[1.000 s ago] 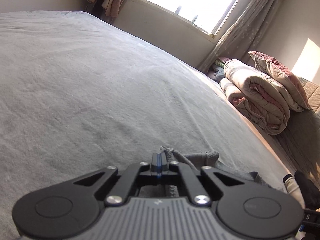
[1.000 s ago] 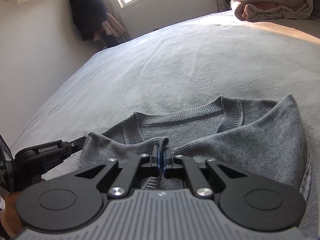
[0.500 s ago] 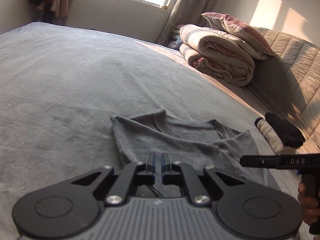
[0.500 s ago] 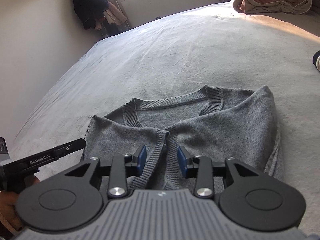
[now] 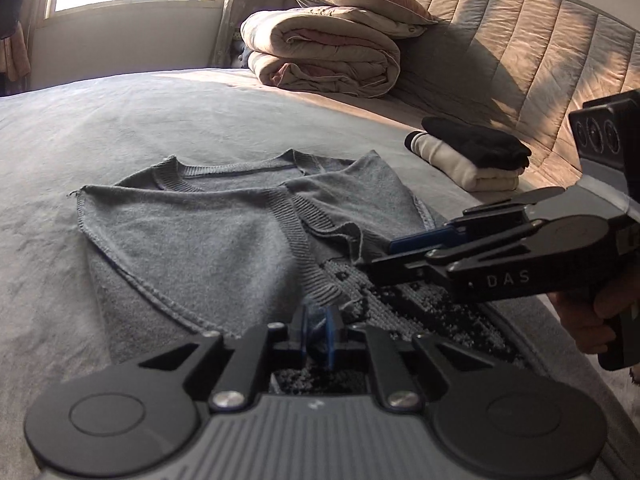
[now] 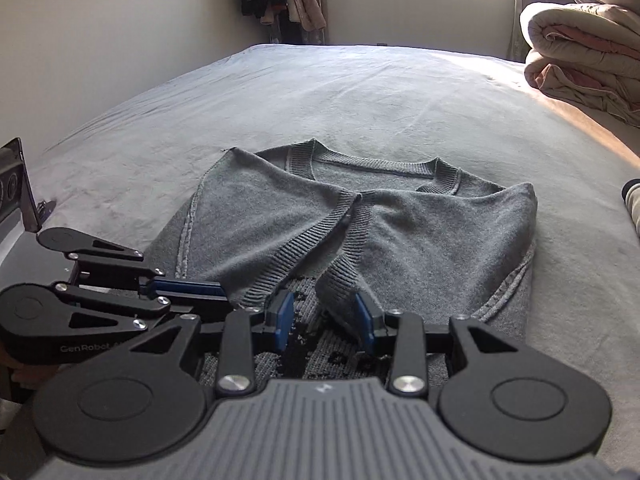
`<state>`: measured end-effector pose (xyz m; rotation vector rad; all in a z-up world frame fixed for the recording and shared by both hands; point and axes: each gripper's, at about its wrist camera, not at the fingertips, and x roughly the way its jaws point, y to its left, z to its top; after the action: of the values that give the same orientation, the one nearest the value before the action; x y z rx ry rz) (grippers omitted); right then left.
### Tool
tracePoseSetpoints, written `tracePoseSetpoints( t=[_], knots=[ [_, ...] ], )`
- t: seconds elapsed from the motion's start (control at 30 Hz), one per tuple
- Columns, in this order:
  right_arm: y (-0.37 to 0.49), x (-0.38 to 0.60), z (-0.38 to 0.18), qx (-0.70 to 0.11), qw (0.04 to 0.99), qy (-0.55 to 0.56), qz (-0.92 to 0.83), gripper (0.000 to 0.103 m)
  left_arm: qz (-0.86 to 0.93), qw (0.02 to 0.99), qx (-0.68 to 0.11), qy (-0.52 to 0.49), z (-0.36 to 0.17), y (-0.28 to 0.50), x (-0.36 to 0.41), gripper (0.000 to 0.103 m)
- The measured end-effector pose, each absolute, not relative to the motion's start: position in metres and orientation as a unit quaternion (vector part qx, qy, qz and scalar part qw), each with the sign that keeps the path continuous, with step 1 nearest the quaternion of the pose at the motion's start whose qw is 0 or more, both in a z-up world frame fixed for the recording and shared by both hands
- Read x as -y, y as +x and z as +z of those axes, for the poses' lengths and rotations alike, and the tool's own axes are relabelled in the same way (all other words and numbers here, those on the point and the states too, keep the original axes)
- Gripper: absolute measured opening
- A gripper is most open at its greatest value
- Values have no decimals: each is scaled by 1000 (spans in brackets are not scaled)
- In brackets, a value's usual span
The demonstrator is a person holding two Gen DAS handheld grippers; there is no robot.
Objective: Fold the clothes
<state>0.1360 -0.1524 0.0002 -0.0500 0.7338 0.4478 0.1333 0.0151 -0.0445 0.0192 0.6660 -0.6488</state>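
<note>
Now both sleeves lay folded across the grey sweater on the bed. Right tongs had let go, jaws parted around a cuff; left tongs had just cracked open, seemingly empty.

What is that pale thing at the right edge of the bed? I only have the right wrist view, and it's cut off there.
Observer: It's a folded stack of clothes, a black garment lying on a cream one, right of the grey sweater.
Operator: And what's behind that stack?
Observer: A padded headboard, sunlit in patches, running along that side of the bed.
</note>
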Motion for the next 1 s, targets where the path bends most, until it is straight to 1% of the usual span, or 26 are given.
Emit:
tracePoseSetpoints(
  t=[0.07, 0.1, 0.13, 0.17, 0.2, 0.3, 0.4, 0.5, 0.6, 0.67, 0.7, 0.73, 0.8, 0.9, 0.97, 1.0],
  knots=[
    [138, 151, -7, -357, 907, -41, 218, 32, -321, 892, -318, 14, -44, 133, -13, 12],
    [138, 150, -9, -353, 908, -52, 218, 27, -319, 893, -317, 22, -45, 133, -10, 14],
    [137, 151, -8, -349, 909, -56, 220, 13, -317, 893, -317, 31, -46, 133, -8, 14],
    [136, 152, -7, -346, 910, -57, 222, 6, -315, 894, -318, 34, -47, 133, -6, 14],
    [135, 154, -5, -343, 910, -57, 225, 6, -314, 894, -318, 37, -47, 134, -5, 14],
    [132, 157, 0, -337, 909, -61, 239, 6, -309, 896, -318, 36, -48, 135, -4, 14],
    [131, 159, 4, -334, 901, -60, 272, 6, -305, 901, -308, 28, -47, 134, -4, 3],
    [134, 157, 0, -351, 888, -66, 291, 6, -306, 906, -292, 15, -45, 131, -6, 3],
    [134, 155, -6, -358, 882, -64, 299, 8, -318, 895, -312, 14, -49, 137, -3, 4],
    [134, 155, -8, -360, 882, -57, 298, 12, -324, 889, -323, 12, -50, 138, -2, 4],
    [133, 154, -9, -362, 882, -54, 298, 16, -326, 888, -324, 6, -48, 137, -2, 9],
    [132, 155, -7, -363, 882, -51, 296, 16, -327, 887, -326, 0, -46, 136, -2, 17],
    [129, 155, -2, -367, 882, -44, 292, 17, -330, 885, -328, -12, -42, 135, -3, 25],
    [122, 160, 8, -373, 882, -27, 285, 17, -337, 880, -331, -41, -30, 127, -10, 26],
    [114, 167, 16, -375, 885, -18, 276, 21, -334, 881, -333, -49, -18, 117, -18, 28],
    [109, 172, 20, -377, 885, -12, 272, 27, -332, 881, -333, -51, -13, 112, -21, 28]
  ],
)
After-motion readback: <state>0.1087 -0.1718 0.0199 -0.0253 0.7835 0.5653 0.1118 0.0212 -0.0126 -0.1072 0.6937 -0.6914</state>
